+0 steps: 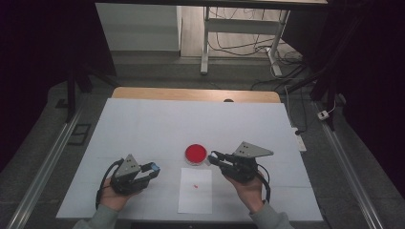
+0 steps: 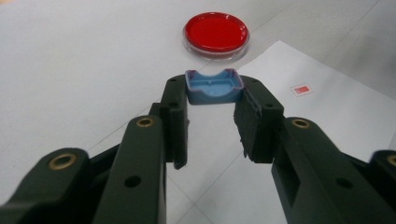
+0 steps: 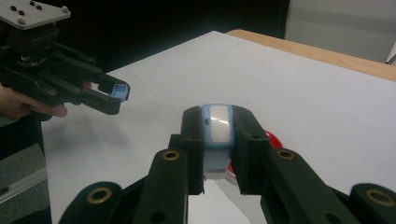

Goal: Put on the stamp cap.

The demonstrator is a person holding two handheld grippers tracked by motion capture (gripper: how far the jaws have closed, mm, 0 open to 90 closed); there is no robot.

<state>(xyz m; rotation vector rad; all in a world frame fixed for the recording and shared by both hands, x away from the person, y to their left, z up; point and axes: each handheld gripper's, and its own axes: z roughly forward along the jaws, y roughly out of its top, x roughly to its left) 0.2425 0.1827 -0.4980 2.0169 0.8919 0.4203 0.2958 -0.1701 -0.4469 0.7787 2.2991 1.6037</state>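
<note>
The white table surface (image 1: 143, 129) carries everything you are working with. On it, near you and midway between your hands, lies a white rectangular paper sheet (image 1: 195, 198) with a small red mark (image 1: 196, 185). Just beyond the far edge of the sheet sits a round clear dish with red filling (image 1: 196, 153). Your left gripper (image 1: 152, 168), at the near left, has its jaws clamped on a small blue plastic cap piece (image 2: 214, 87), held above the table. Your right gripper (image 1: 213, 158), just right of the dish, has its jaws clamped on a small blue-and-white plastic block (image 3: 218, 128), held beside the dish.
</note>
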